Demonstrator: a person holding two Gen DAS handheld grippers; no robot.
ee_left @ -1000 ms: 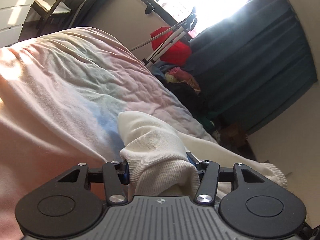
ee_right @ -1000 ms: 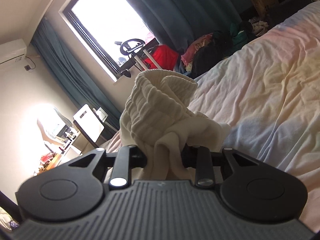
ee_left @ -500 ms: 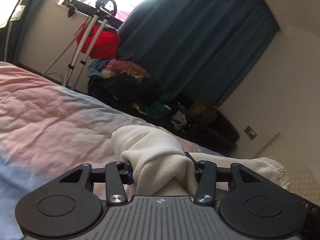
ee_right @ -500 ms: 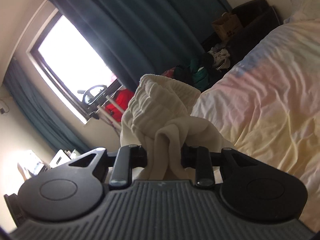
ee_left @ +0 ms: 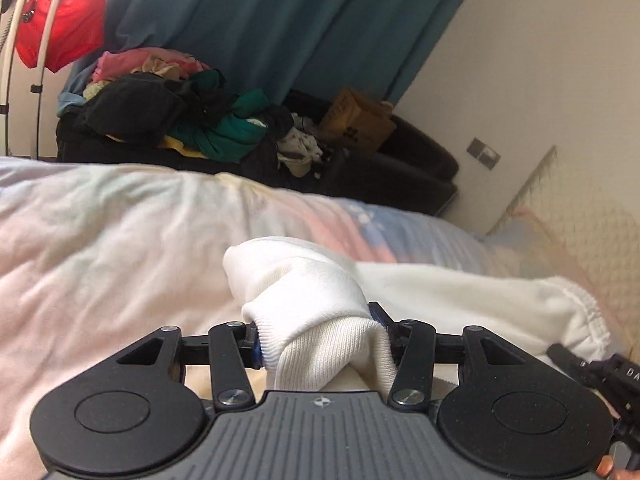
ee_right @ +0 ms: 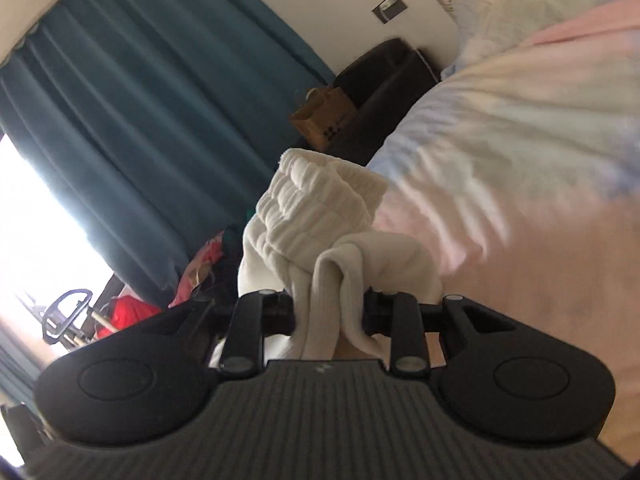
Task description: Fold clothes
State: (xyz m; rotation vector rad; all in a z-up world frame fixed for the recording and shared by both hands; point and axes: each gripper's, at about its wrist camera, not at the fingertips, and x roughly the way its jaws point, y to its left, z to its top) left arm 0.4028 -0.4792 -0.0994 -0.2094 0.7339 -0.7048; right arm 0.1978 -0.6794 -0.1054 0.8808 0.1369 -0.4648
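A cream-white knit garment [ee_left: 304,280] is bunched between the jaws of my left gripper [ee_left: 316,332]. Those jaws are opening slightly, but the pads still pinch the fabric. The rest of the garment trails right across the bed to a gathered elastic edge [ee_left: 580,308]. In the right wrist view, my right gripper [ee_right: 328,312] is shut on a ribbed, gathered part of the same white garment [ee_right: 316,208], which stands up above the jaws. The cloth hides both grippers' fingertips.
A bed [ee_left: 120,240] with pastel pink-blue bedding lies under the garment, with a quilted headboard [ee_left: 592,208] at right. Behind it a dark sofa [ee_left: 400,168] holds a pile of clothes [ee_left: 180,112] and a brown paper bag [ee_left: 356,120]. Teal curtains [ee_left: 260,20] hang behind.
Both views have swung sideways across the room, from the window side toward the sofa, wall and headboard. The left view has rolled level. Both grippers still hold the white garment.
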